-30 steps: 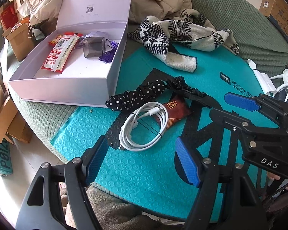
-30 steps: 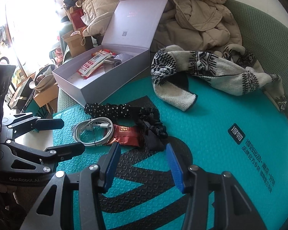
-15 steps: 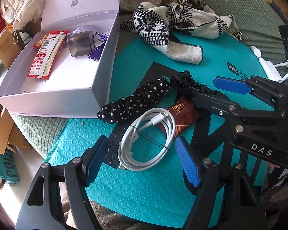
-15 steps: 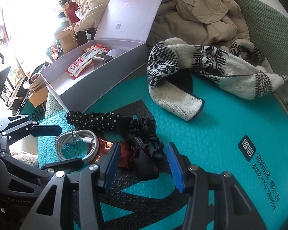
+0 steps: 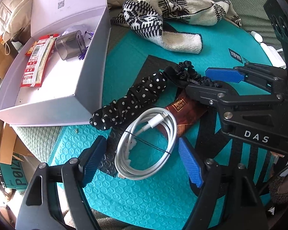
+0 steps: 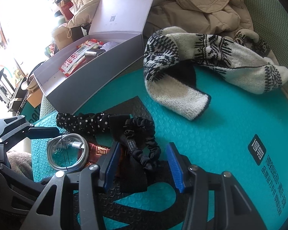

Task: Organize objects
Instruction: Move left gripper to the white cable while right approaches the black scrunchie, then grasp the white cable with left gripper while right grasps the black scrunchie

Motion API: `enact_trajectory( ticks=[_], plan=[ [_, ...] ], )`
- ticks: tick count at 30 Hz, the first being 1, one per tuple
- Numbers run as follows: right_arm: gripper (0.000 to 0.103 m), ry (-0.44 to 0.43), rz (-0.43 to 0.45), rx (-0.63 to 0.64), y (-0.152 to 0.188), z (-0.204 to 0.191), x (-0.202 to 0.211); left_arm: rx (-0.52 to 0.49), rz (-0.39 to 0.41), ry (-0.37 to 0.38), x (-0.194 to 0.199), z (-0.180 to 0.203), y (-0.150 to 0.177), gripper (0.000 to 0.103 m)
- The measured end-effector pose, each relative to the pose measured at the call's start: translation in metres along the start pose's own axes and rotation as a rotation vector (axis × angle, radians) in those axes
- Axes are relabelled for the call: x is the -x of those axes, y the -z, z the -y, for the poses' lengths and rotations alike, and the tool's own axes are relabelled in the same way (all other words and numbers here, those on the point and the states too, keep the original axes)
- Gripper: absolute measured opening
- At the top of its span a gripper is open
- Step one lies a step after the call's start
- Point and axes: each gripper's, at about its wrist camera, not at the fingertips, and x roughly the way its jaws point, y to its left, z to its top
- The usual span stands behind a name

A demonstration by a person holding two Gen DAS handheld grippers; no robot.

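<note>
Left tongs [image 5: 142, 163] gape, widening, astride the coiled cable [image 5: 146, 145]; right tongs [image 6: 142, 164] open astride the black scrunchie [image 6: 144, 143]

The cable [image 5: 146, 143] lies on the mat [image 5: 144, 201], scrunchies [image 5: 132, 99] behind it, box [image 5: 53, 88] left

seat: green couch [image 6: 263, 19] | light: bright window [image 6: 13, 9] | clutter: cardboard boxes [image 5: 3, 145]

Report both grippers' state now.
Left gripper: open, just widened, straddling the white cable, holding nothing.
Right gripper: open over the black scrunchie, holding nothing.
</note>
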Motion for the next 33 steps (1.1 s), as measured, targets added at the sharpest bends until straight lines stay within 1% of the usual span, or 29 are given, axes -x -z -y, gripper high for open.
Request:
enact_trajectory(
  ticks=[2,3,5,7,16,19,22,25,28,29,31,33],
  plan=[
    [0.037,-0.013,-0.009,-0.007,0.001,0.002,0.000,0.001,0.005,0.001,0.000,0.000,0.001,0.073],
    [0.031,-0.013,-0.018,-0.007,0.002,0.002,-0.001,-0.003,0.012,0.007,0.001,0.001,0.001,0.067],
    [0.028,-0.002,-0.018,-0.005,0.004,0.003,0.002,-0.023,0.023,0.009,0.004,0.005,0.002,0.059],
    [0.027,-0.001,-0.021,-0.012,0.007,0.005,0.005,-0.028,0.027,0.009,0.005,0.008,0.004,0.058],
    [0.026,0.034,-0.041,-0.046,0.037,0.016,0.029,0.015,0.042,0.040,0.014,0.029,0.021,0.056],
    [0.026,0.041,-0.046,-0.062,0.050,0.019,0.037,0.030,0.045,0.064,0.020,0.035,0.031,0.057],
    [0.026,0.055,-0.052,-0.068,0.061,0.019,0.045,0.020,0.049,0.077,0.024,0.042,0.038,0.057],
    [0.027,0.054,-0.061,-0.075,0.070,0.020,0.052,0.008,0.051,0.065,0.023,0.045,0.042,0.057],
    [0.028,0.054,-0.057,-0.086,0.077,0.021,0.055,-0.006,0.052,0.056,0.022,0.048,0.042,0.060],
    [0.029,0.053,-0.057,-0.090,0.078,0.021,0.055,-0.015,0.054,0.056,0.021,0.048,0.042,0.063],
    [0.035,0.052,-0.056,-0.084,0.078,0.019,0.054,-0.032,0.062,0.048,0.020,0.051,0.043,0.067],
    [0.037,0.069,-0.056,-0.062,0.077,0.014,0.052,-0.043,0.068,0.039,0.019,0.053,0.043,0.070]
  ],
)
